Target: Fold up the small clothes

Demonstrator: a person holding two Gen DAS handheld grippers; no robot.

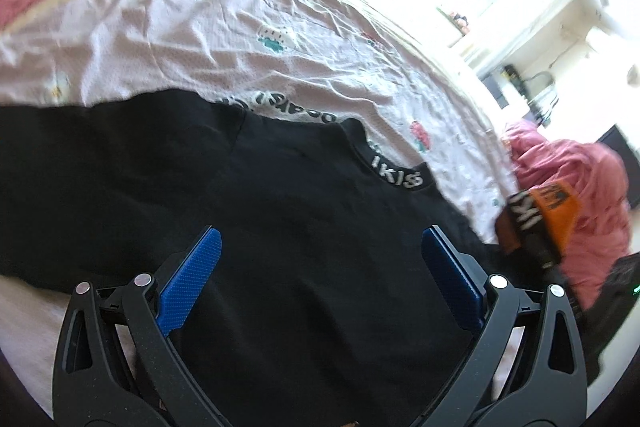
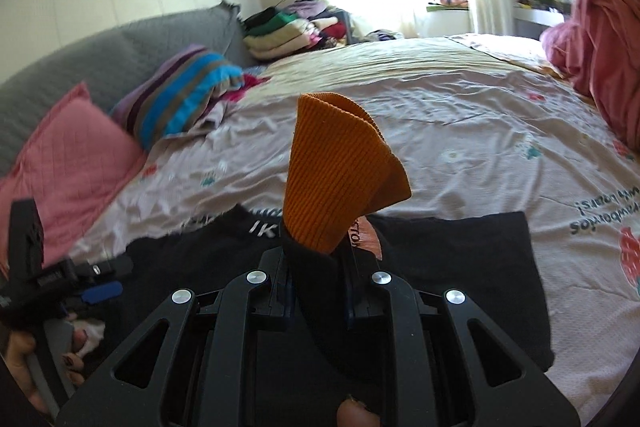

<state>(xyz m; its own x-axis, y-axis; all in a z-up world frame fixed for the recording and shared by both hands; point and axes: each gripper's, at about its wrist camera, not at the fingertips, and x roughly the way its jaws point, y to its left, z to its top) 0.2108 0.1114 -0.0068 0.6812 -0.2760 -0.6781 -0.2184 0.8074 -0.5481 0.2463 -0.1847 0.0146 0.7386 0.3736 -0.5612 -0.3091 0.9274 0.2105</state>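
black shirt (image 1: 304, 227) flat, orange cuff (image 2: 336, 179) clamped, right claw (image 2: 320, 267)

Plenty of open sheet (image 2: 460, 131) past the black shirt (image 1: 280, 211). Left edge is crowded: pink pillow (image 2: 68, 163), striped pillow (image 2: 184, 87). Clothes stack (image 2: 288, 27) sits at the far corner, pink blanket (image 2: 600, 39) heaped along the right.

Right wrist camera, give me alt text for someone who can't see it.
The right gripper is shut on a black sleeve with an orange ribbed cuff, held up over a black shirt spread on a bed sheet printed with small flowers. The left gripper shows at lower left, with pillows and folded clothes behind.
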